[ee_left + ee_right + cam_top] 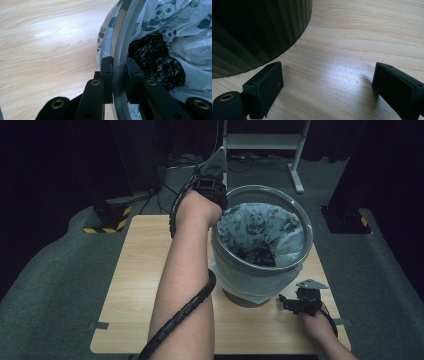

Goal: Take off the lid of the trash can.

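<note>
While left hand-held gripper (119, 75) clamps bin rim (120, 47), right hand-held gripper (327, 87) rests wide open, holding nothing, on table (352, 50).

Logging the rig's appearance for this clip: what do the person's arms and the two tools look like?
Both forearms are bare, no sleeves. The left tool is black, topped by a grey three-cornered plate, and a black ribbed cable trails from it along the forearm. The right tool is also black with a like grey plate. Seen close, each has flat, blocky black pads on black link arms with brass-coloured pivot rings.
</note>
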Tool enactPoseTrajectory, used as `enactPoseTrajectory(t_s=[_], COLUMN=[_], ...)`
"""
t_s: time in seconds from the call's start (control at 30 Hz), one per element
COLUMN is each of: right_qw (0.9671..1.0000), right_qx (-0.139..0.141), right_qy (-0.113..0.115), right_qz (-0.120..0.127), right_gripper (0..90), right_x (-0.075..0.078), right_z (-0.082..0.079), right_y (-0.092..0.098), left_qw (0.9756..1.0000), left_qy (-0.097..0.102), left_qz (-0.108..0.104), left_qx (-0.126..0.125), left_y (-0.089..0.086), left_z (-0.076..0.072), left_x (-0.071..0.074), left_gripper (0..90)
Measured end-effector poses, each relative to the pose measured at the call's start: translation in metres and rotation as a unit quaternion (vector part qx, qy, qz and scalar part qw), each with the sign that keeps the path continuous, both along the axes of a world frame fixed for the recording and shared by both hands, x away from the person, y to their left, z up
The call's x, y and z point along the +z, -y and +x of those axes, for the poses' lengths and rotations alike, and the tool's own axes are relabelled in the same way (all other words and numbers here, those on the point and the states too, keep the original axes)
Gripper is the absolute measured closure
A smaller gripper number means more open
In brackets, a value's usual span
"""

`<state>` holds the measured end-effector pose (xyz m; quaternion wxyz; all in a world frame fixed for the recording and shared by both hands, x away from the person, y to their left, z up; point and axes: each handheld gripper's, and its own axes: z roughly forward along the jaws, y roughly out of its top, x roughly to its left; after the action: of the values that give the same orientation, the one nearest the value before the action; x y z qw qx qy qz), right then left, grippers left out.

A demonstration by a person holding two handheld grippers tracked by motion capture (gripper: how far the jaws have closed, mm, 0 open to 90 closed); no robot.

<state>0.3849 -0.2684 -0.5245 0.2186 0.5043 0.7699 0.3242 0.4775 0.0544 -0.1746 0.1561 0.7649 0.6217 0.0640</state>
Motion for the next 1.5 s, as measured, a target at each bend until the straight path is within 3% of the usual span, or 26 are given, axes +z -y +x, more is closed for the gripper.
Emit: enactPoseTrajectory(t_s=[1.0, 1.27, 1.5], right_qw=[1.0, 1.0, 1.0], right_qx=[-0.001, 0.001, 0.001], right_qy=[0.0, 0.001, 0.001], right_qz=[0.0, 0.0, 0.0], right_gripper=[9.6, 9.7, 9.6], right_x=[0.0, 0.0, 0.0], right_z=[0.0, 0.0, 0.0], right_y=[0.0, 0.0, 0.0], left_qw=[0.999, 0.9988, 0.9981], left_qy=[-0.01, -0.002, -0.007], left_qz=[-0.027, -0.03, -0.034], left_qx=[0.035, 0.038, 0.051], left_y=[-0.084, -0.108, -0.132], left_z=[-0.022, -0.035, -0.044], left_x=[-0.013, -0.004, -0.007], left_gripper=[78.9, 78.9, 79.0])
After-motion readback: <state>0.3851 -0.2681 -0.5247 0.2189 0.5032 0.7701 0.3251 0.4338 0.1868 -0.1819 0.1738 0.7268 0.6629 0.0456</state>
